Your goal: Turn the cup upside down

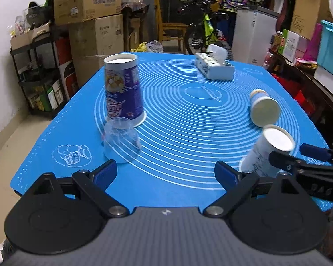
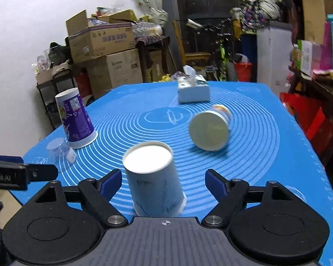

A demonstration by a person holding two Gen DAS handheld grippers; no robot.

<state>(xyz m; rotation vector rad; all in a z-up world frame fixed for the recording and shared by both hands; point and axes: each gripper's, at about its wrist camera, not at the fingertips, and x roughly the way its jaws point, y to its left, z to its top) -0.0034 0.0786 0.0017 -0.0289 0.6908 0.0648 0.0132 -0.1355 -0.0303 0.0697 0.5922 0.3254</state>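
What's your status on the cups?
Left gripper open, empty. Right gripper open around marbled cup, upside down. Yellow cup on its side. Nothing blocking.

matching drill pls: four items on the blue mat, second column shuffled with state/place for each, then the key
Items
1. purple cup
2. clear plastic cup
3. yellow-trimmed cup
4. marbled white cup

States
A. lying on its side
B. inverted, between the open jaws of the right gripper
C. inverted, far left of the mat, tallest
D. inverted, see-through, just in front of the purple cup in the left wrist view

Pairs: 1-C, 2-D, 3-A, 4-B
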